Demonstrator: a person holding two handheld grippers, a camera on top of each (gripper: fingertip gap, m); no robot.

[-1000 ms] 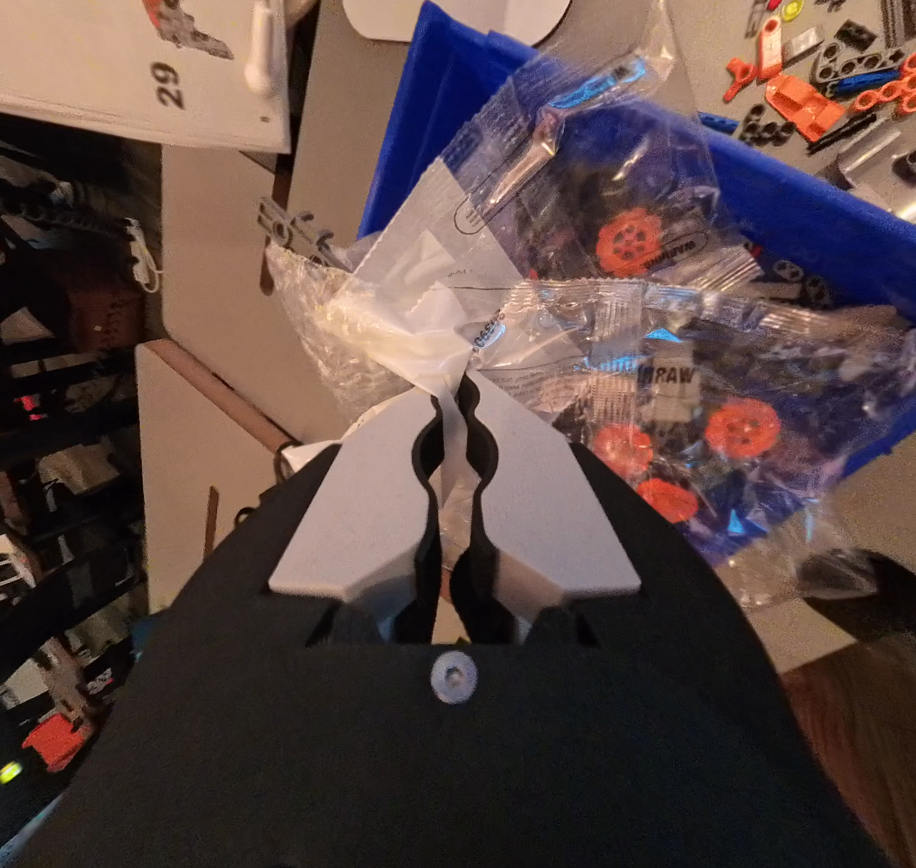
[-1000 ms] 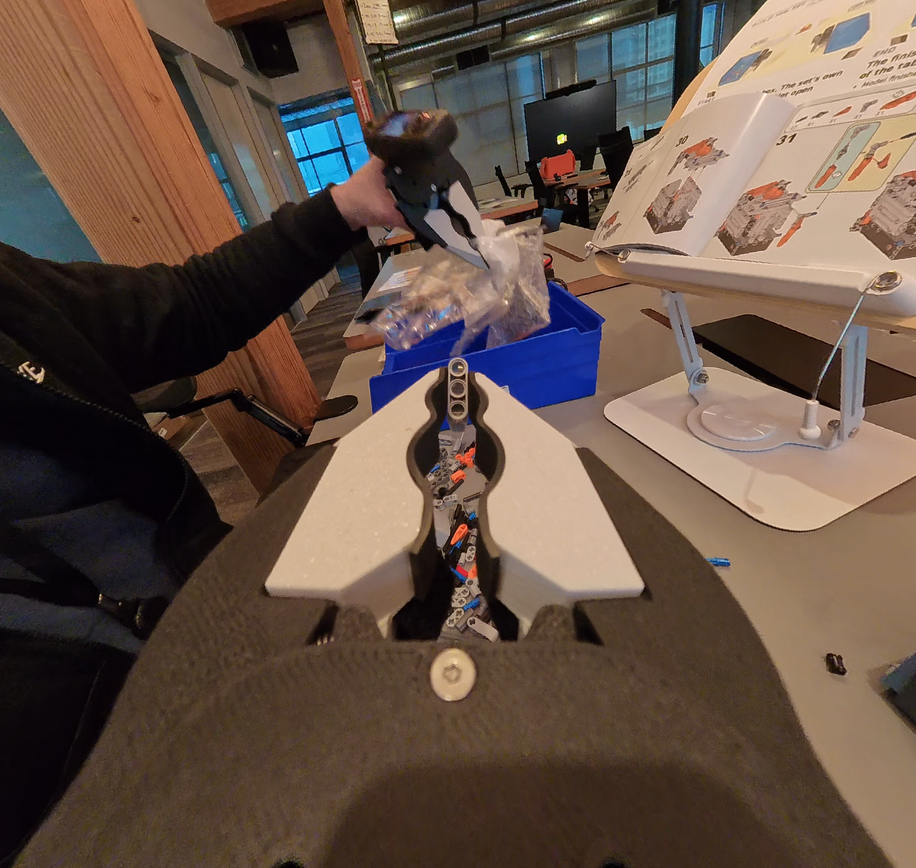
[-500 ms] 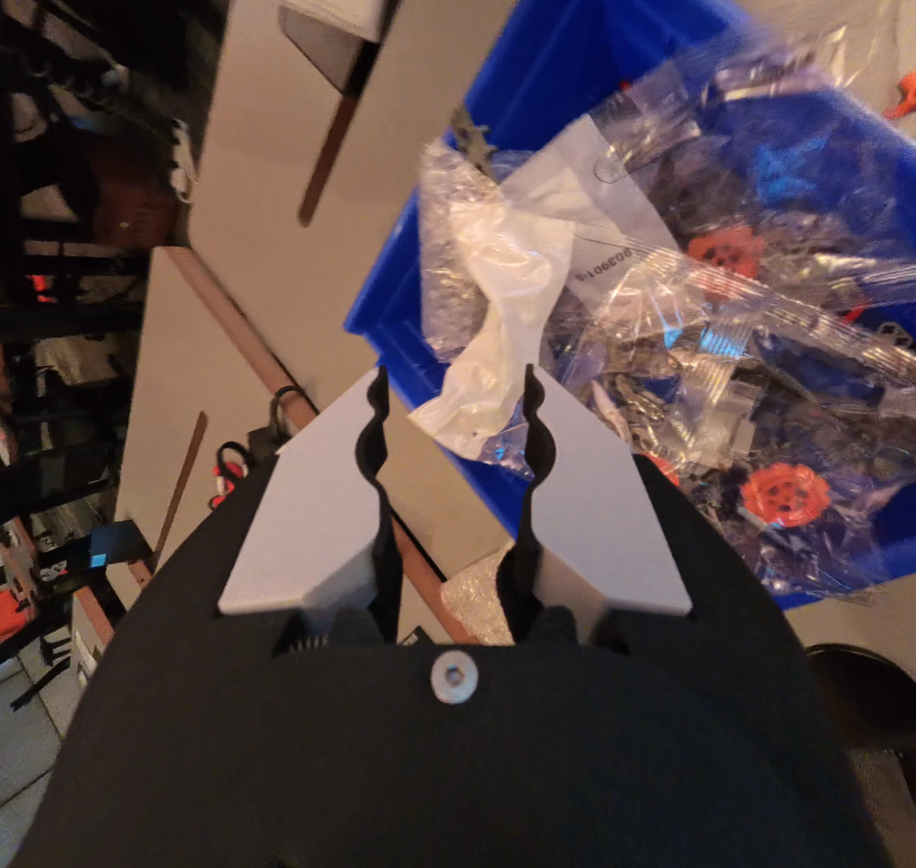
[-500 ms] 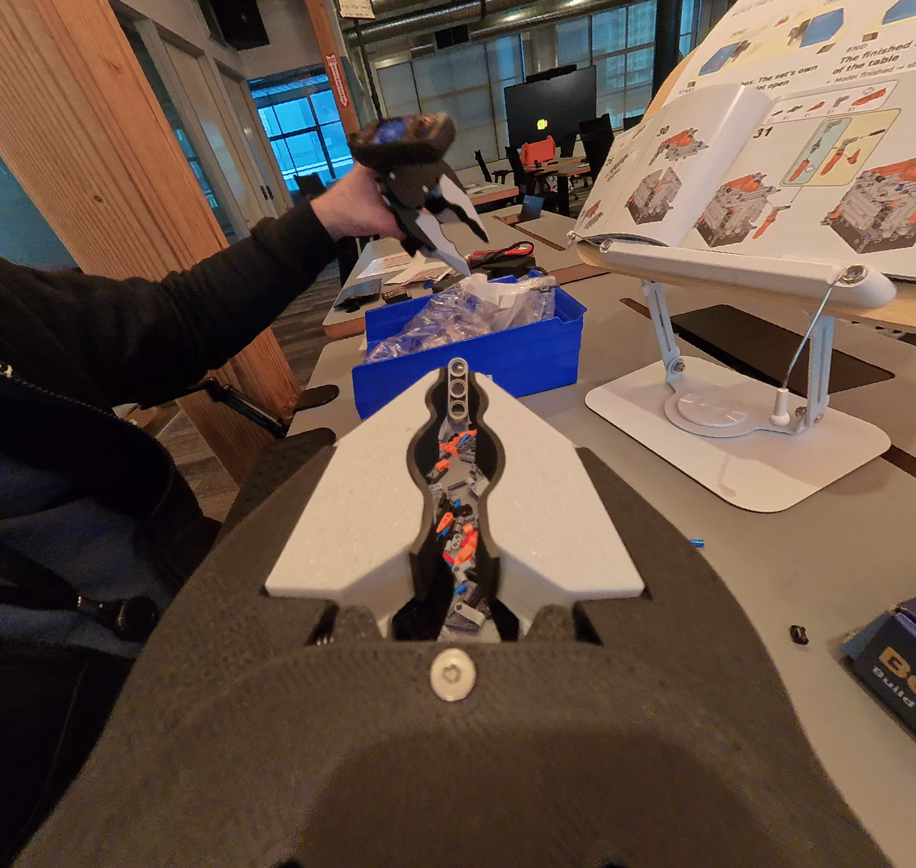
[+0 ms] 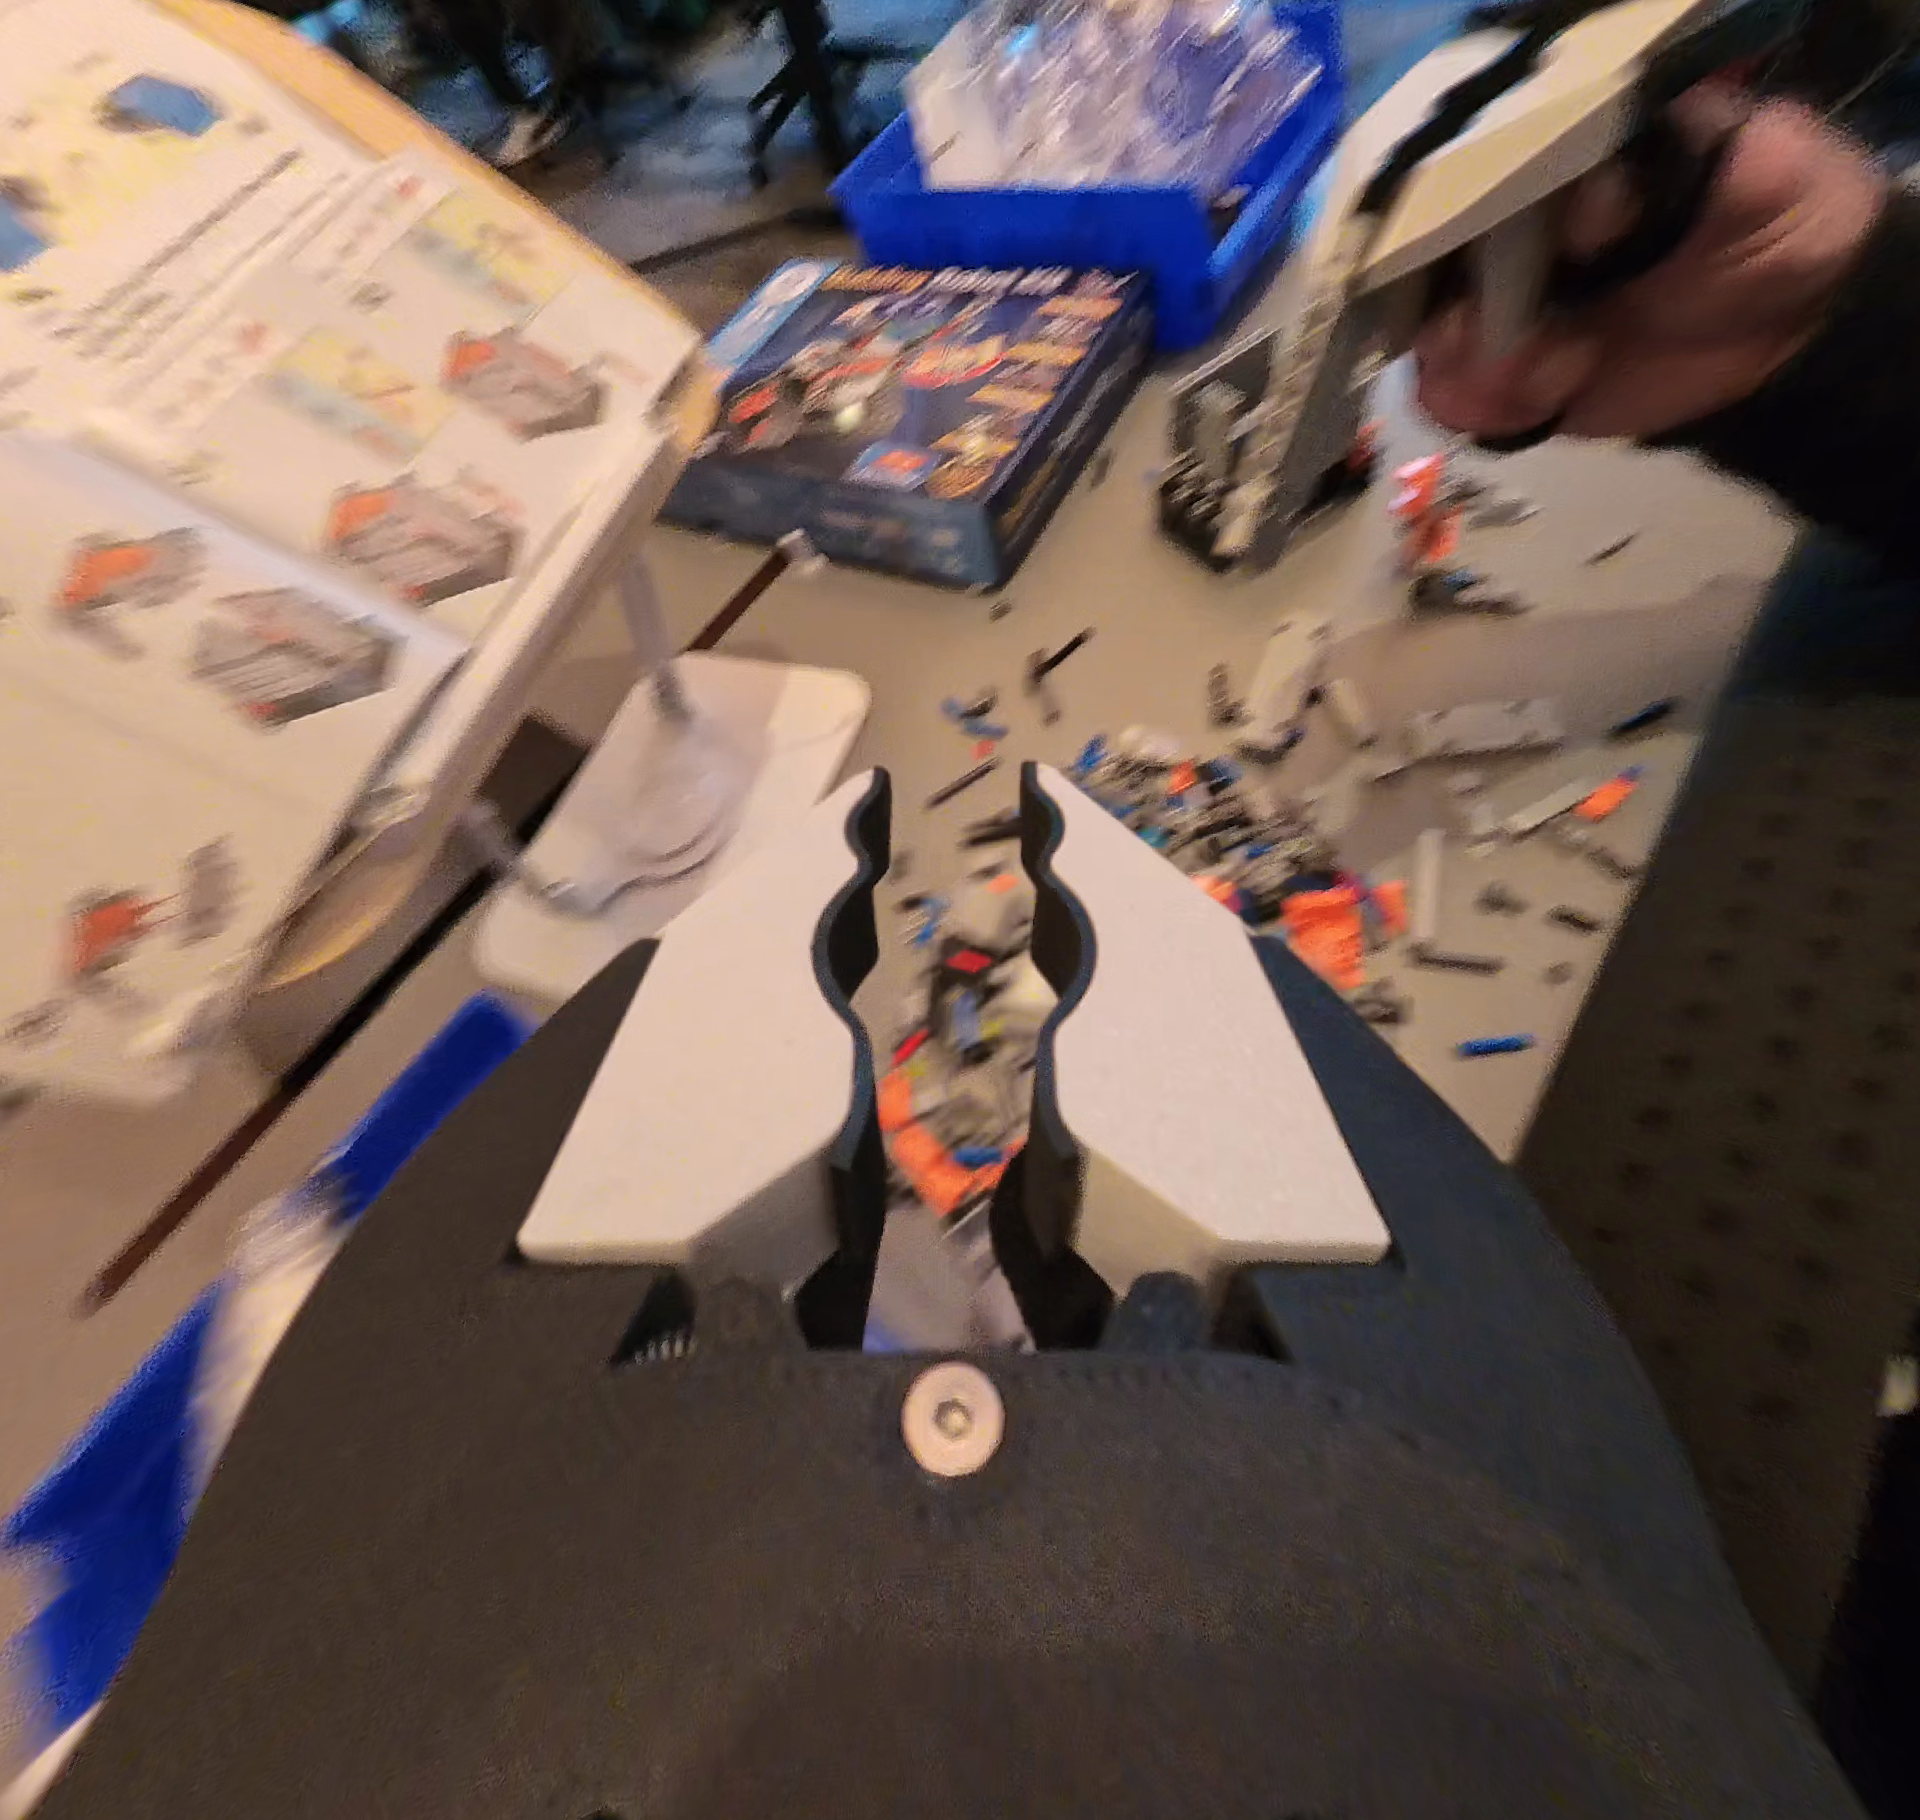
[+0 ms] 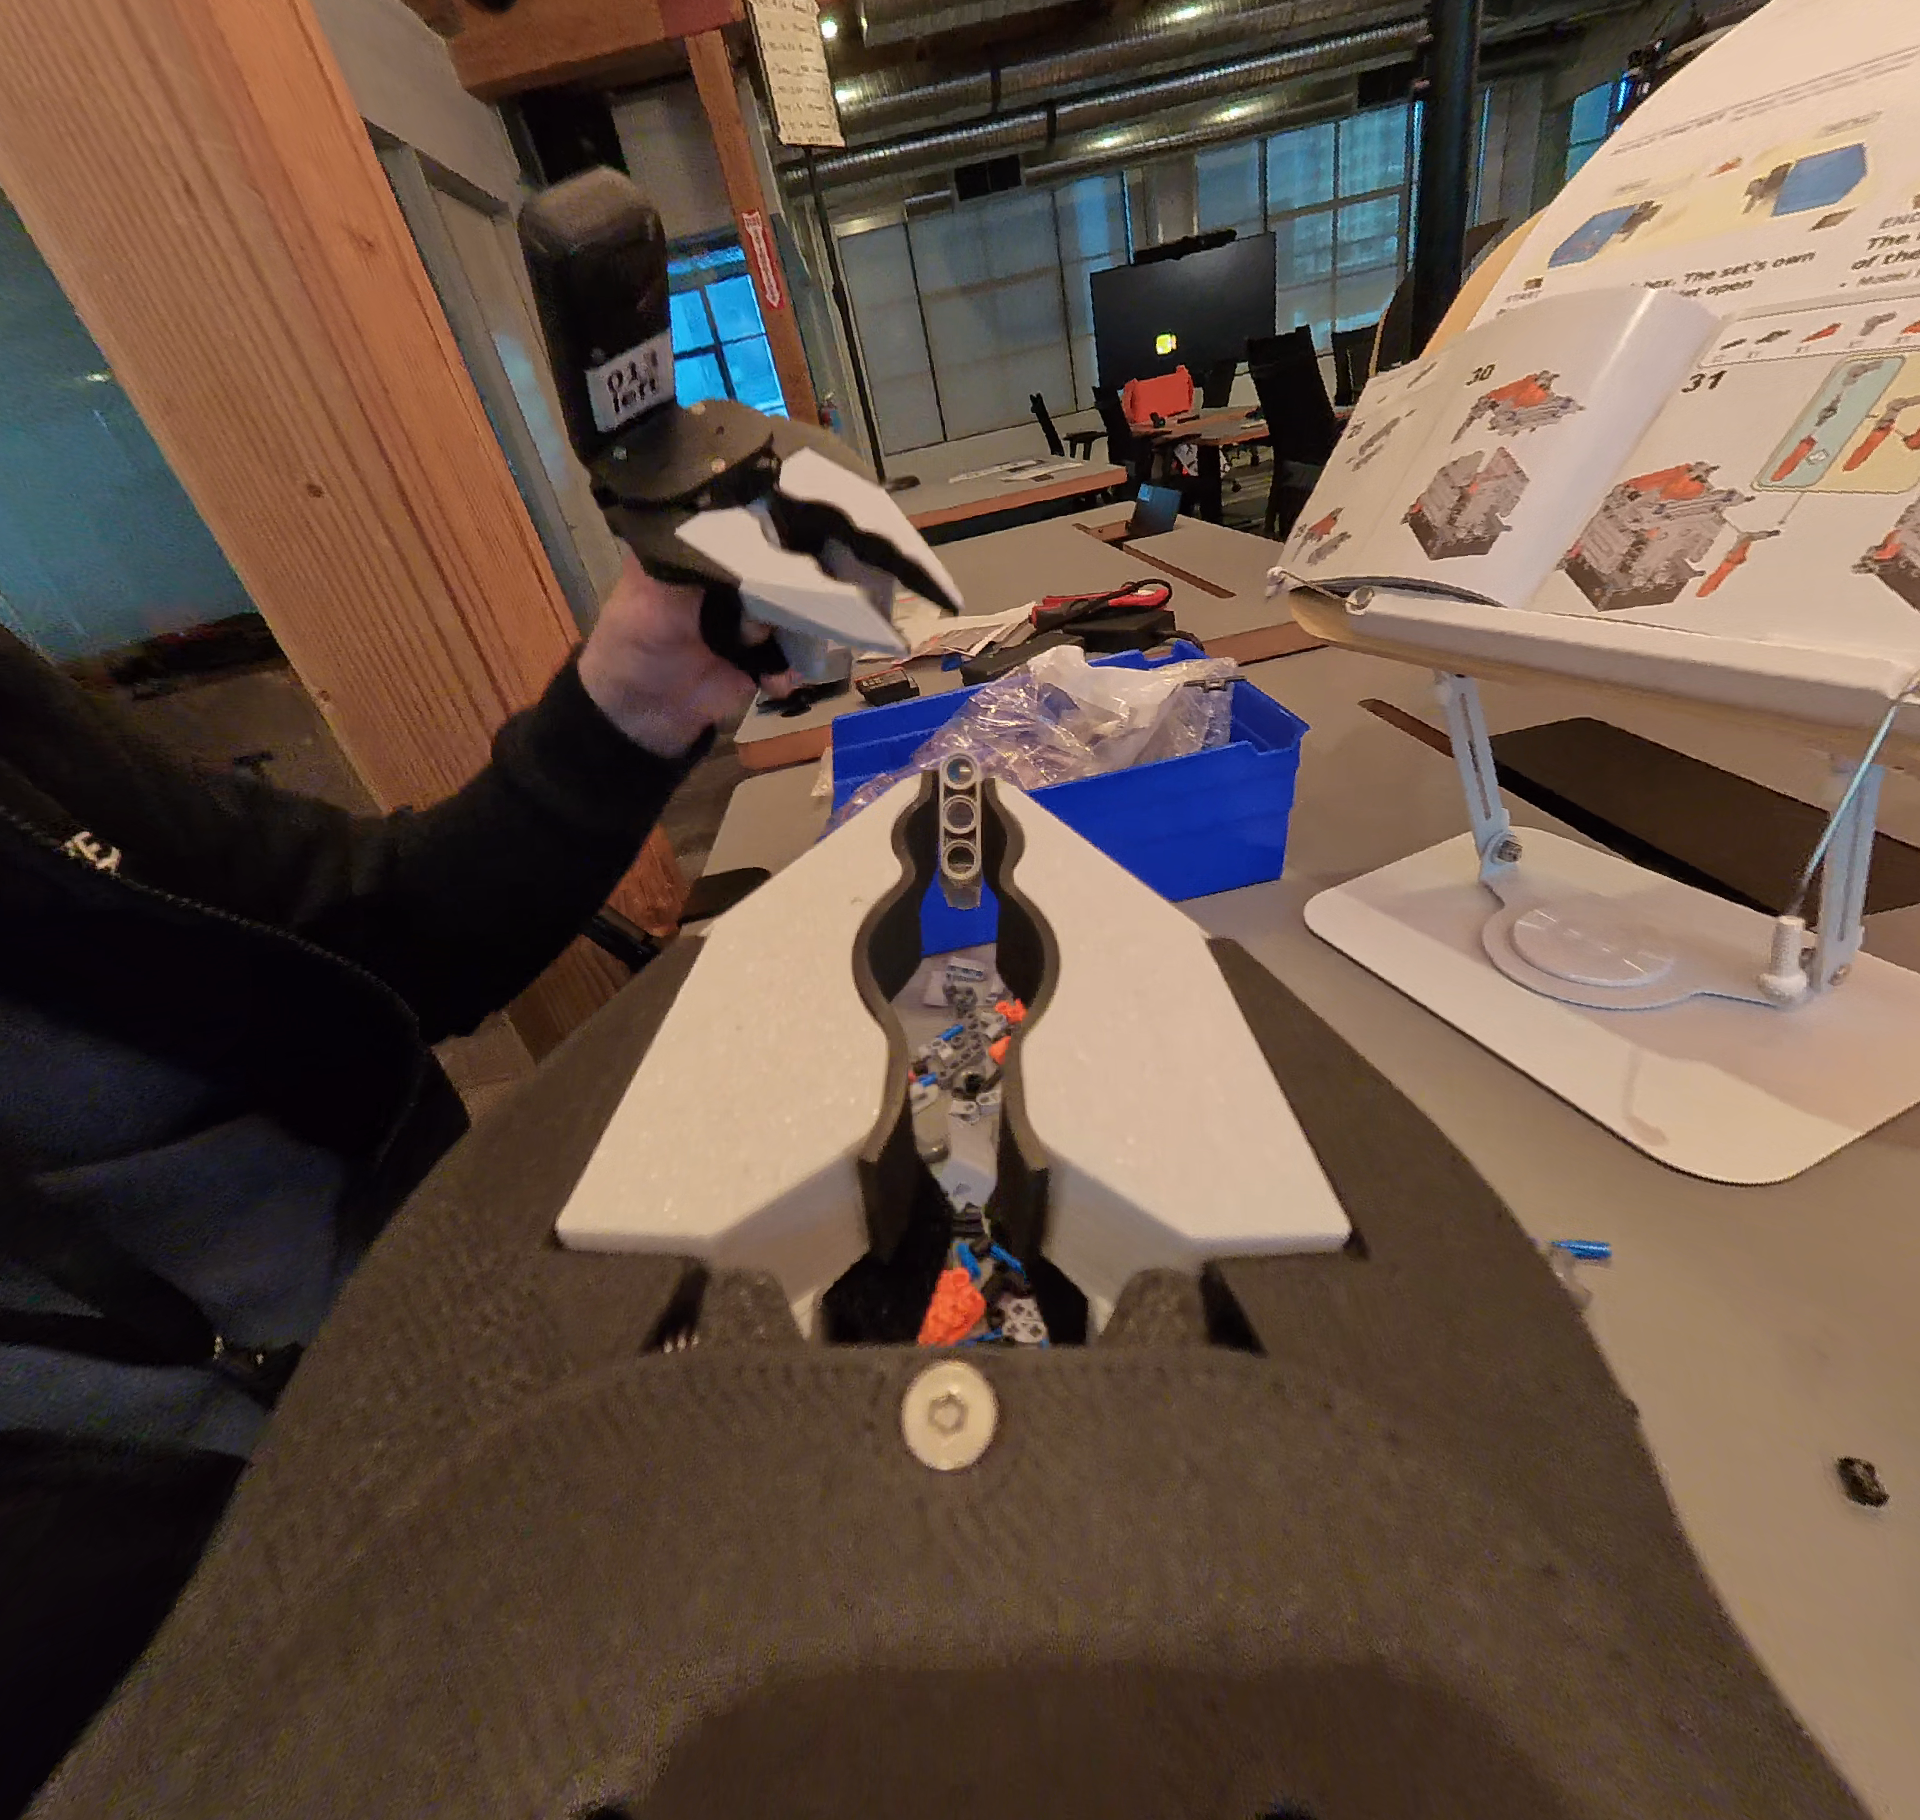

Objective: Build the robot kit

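My left gripper point(image 5: 956, 783) is open and empty, held in the air over the table. In the right wrist view, the left gripper point(image 6: 930, 627) is held by a hand just above and left of a blue bin point(image 6: 1143, 814) holding clear plastic bags point(image 6: 1070, 721) of small pieces. My right gripper point(image 6: 961, 794) is shut on a grey beam with holes point(image 6: 961, 825), which stands upright between the fingertips. The right gripper also shows, blurred, at the upper right of the left wrist view point(image 5: 1382, 181). A pile of small orange, grey and blue building pieces point(image 5: 1226, 835) lies on the grey table below.
An open instruction booklet point(image 6: 1610, 482) rests on a white stand point(image 6: 1558, 1043) to the right. A dark blue box point(image 5: 914, 409) lies on the table, with a second blue bin of bags point(image 5: 1091, 222) behind it. A wooden post point(image 6: 260, 368) stands at the left. There is about 15 cm between the tips of the two grippers.
My left gripper opened and let the plastic bags drop into the blue bin, then lifted and swung round toward the table. My right gripper stayed shut on the grey beam.
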